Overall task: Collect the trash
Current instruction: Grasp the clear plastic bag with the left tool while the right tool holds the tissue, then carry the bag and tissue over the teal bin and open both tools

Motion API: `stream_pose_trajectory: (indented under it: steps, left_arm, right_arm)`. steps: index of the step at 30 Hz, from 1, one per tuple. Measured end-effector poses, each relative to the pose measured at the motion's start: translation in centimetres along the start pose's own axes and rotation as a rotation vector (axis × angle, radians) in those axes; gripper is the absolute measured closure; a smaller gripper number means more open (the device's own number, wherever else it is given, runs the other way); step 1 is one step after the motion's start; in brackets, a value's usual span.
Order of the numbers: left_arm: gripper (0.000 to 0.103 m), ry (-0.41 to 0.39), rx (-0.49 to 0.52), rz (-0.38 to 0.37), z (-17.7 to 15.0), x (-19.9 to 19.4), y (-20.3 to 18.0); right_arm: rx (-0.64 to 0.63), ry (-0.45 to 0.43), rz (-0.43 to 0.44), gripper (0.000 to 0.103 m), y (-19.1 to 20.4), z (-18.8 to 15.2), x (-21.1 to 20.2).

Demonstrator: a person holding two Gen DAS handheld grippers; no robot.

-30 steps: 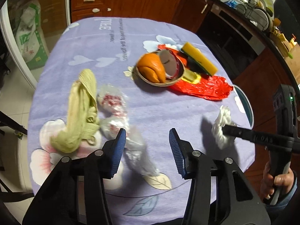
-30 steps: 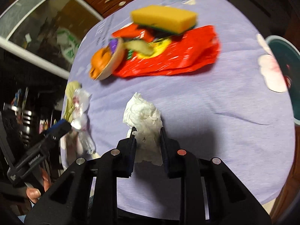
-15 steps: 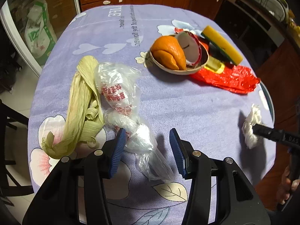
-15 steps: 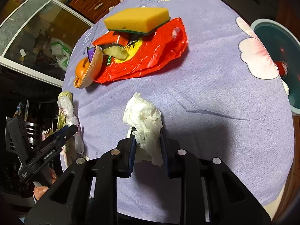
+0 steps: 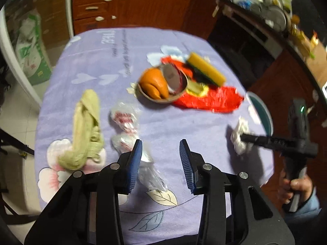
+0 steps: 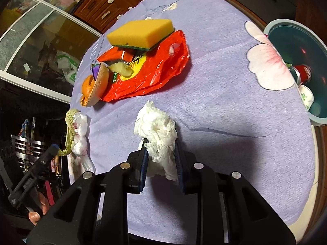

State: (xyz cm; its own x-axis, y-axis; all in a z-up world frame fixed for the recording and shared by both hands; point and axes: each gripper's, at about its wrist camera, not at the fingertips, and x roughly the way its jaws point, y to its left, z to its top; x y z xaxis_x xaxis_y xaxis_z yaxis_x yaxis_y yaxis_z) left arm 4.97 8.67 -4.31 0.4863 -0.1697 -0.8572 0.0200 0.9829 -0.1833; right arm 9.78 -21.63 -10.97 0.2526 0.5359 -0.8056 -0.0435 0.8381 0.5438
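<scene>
My left gripper (image 5: 161,143) hovers over the near part of the purple tablecloth (image 5: 163,122), its jaws closing. The twisted tail of a clear plastic bag (image 5: 126,120) lies on the cloth beneath them, close to the left pad; neither pad presses on it. My right gripper (image 6: 160,143) is shut on a crumpled white tissue (image 6: 157,122), held above the cloth. The left wrist view shows the right gripper (image 5: 242,137) and the tissue (image 5: 238,140) near the table's right edge. A teal bin (image 6: 286,23) stands off that edge.
Corn husks (image 5: 85,126) lie left of the plastic bag. Further back are a bowl (image 5: 161,100) with orange peel, a red plastic bag (image 5: 214,102) and a yellow sponge (image 5: 206,70). The bin holds a red can (image 6: 304,72) and a cup. Cabinets stand behind.
My left gripper dipped close to the plastic bag, then drew back up, and its jaws have narrowed. My right gripper has carried the tissue towards the bin, which now shows more fully.
</scene>
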Motion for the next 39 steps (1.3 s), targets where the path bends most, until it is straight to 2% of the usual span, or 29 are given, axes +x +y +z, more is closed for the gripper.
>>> stream_pose_trajectory:
  steps: [3, 4, 5, 10, 15, 16, 17, 18, 19, 24, 30, 36, 39]
  left_arm:
    - [0.064, 0.047, -0.053, 0.053, -0.5, 1.9, 0.7]
    - [0.060, 0.053, -0.075, 0.072, -0.7, 2.2, 1.1]
    - [0.052, 0.055, -0.092, 0.089, -0.9, 2.4, 1.5]
    - [0.050, 0.101, -0.106, 0.123, -1.2, 4.5, 2.1]
    - [0.050, 0.110, -0.119, 0.119, -1.0, 6.0, 2.1]
    - [0.057, 0.111, -0.113, 0.126, -0.9, 6.3, 2.0]
    - [0.070, 0.114, -0.100, 0.134, -0.9, 6.5, 1.6]
    - [0.071, 0.110, -0.084, 0.131, -0.9, 6.5, 1.1]
    - [0.076, 0.103, -0.072, 0.124, -0.8, 6.4, 0.7]
    - [0.076, 0.064, 0.016, 0.097, -0.2, 4.5, -2.1]
    - [0.076, 0.009, 0.095, 0.001, 1.4, 1.7, -6.3]
    - [0.076, 0.004, 0.214, -0.084, 4.0, 2.3, -13.1]
    - [0.076, 0.008, 0.298, -0.124, 5.0, 3.4, -17.4]
  right_arm:
    - [-0.013, 0.011, 0.004, 0.080, 0.3, -0.1, 0.1]
    - [-0.018, 0.012, 0.002, 0.079, 0.4, -0.2, 0.1]
    - [-0.022, 0.012, -0.002, 0.079, 0.4, -0.2, 0.0]
    - [-0.014, 0.011, -0.003, 0.079, 0.1, 0.1, 0.2]
    - [-0.013, 0.010, -0.003, 0.079, 0.0, 0.0, 0.2]
    - [-0.010, 0.008, -0.004, 0.079, -0.1, 0.0, 0.1]
    - [-0.008, 0.005, -0.004, 0.079, -0.3, 0.1, 0.0]
    - [-0.005, -0.001, -0.007, 0.079, -0.5, 0.1, -0.2]
    - [-0.003, -0.005, -0.008, 0.079, -0.7, 0.2, -0.4]
    - [0.021, -0.035, 0.004, 0.079, -2.0, 0.6, -1.6]
    - [0.049, -0.077, 0.047, 0.079, -3.6, 1.3, -3.4]
    - [0.097, -0.176, 0.064, 0.079, -6.7, 2.3, -7.4]
    - [0.143, -0.246, 0.052, 0.079, -9.4, 2.8, -10.3]
